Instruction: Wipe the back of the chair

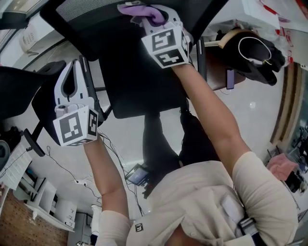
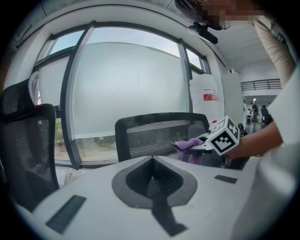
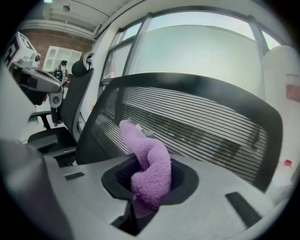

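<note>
- Office, pale glossy floor (image 1: 250,110), a big frosted window (image 2: 131,89) behind the chairs.
- Head view: the right gripper (image 1: 153,15) is up at the top of the chair back (image 1: 96,19), with a purple cloth (image 1: 139,8) bunched in it. The left gripper (image 1: 77,65) is low and off to the left, well apart from the chair back, near a second chair (image 1: 19,91). Only this view shows both arms and the cables (image 1: 72,178) on the floor.
- Left gripper view: its jaws are together with nothing between them. It shows the chair back side-on with the right gripper and cloth at the upper right part. This is the only view of the back's full width.
- Right gripper view: its jaws are clamped on the cloth's bunched lower end. The free end stands up, and its tip looks to be against the mesh just under the top rim. No other view shows that contact point.
- Handling (judgement): the cloth is soft, light and floppy, so grip it at a thick fold and keep the free end short or it will drag limp.
- The mesh will give under pressure, while the rim is stiff.
- The chair probably swivels or rolls when pushed. The idle left gripper could steady the rim.
</note>
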Demonstrator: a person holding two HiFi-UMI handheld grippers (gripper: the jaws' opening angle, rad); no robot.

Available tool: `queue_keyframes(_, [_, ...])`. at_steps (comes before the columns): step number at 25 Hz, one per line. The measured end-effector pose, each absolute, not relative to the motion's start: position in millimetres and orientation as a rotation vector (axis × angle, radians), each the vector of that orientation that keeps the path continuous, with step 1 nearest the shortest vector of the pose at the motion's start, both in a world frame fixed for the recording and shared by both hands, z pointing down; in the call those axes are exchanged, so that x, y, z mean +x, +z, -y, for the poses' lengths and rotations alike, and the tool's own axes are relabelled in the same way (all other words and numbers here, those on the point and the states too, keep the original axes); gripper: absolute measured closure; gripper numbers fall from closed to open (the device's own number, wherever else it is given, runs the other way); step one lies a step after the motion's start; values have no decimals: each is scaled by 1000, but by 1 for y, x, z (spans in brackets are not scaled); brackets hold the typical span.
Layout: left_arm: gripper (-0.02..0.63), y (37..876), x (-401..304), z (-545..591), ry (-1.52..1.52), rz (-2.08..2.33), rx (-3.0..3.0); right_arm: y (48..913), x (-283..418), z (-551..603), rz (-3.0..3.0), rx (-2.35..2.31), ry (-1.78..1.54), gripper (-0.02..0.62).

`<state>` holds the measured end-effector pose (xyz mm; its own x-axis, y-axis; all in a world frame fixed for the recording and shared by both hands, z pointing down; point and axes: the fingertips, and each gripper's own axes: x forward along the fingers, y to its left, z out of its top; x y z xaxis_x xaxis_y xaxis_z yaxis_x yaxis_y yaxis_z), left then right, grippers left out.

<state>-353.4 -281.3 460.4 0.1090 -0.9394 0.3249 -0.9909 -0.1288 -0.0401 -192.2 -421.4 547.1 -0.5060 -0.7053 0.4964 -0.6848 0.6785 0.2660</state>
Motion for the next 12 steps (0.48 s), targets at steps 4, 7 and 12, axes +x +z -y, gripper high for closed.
queue_keyframes(4, [600, 458, -314, 296, 407, 1883, 2247, 535, -77, 435, 2194, 1321, 5, 518])
queue_keyframes(7, [600, 457, -286, 304, 410, 1848, 2285, 527, -33, 435, 2156, 1394, 4, 523])
queue_keyframes(12, [600, 451, -259, 307, 410, 1825, 2320, 525, -19, 432, 2160, 1419, 42, 525])
